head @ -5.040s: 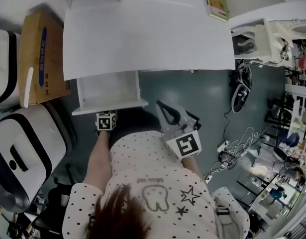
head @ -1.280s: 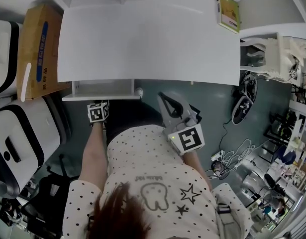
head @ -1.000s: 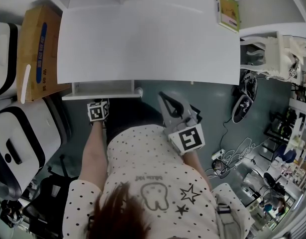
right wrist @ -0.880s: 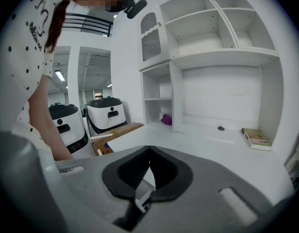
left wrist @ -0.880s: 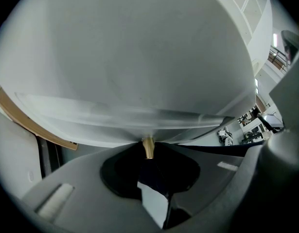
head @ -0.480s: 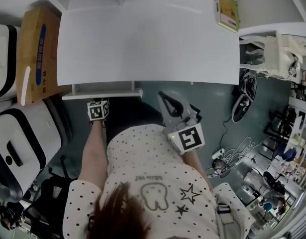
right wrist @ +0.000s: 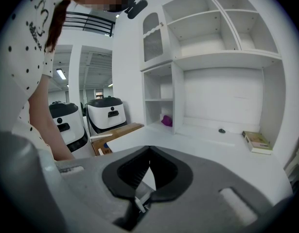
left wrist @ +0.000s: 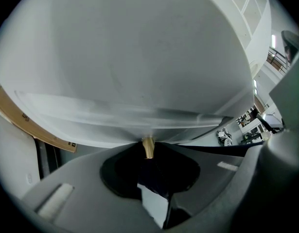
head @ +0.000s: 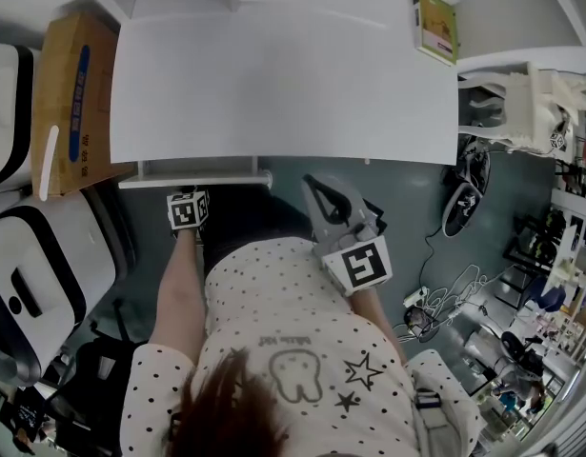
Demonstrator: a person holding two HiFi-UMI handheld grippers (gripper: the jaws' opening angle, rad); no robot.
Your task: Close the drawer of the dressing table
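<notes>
My left gripper (left wrist: 148, 142) is clamped shut on the little brass knob (left wrist: 148, 148) of the drawer (head: 192, 181). So the drawer is dead ahead of it and touching it through that knob. In the left gripper view the drawer's white front sits right up against the tips, a pale band just above them. The top of the counter (left wrist: 139, 47) spreads out above and beyond that. From the head view only a thin strip of the drawer pokes out past the counter's near edge, right in front of the left gripper. The rest of it is tucked under the counter.

My right gripper (head: 312, 185) is closed too, jaws tip to tip with nothing between them. It's off to the right of the drawer, apart from it, over the dark floor (head: 397, 198) and just short of the counter's edge. Its view looks up and over the counter to the white shelves (right wrist: 222, 28) behind. A book (right wrist: 256, 142) lies on the counter ahead and to its right, and there's something purple (right wrist: 167, 121) in a cubby ahead and to its left.

Out to the left of my left gripper a cardboard box (head: 71, 103) sits beside the counter. Nearer to me on that side there are white-and-black machines (head: 40, 284).
</notes>
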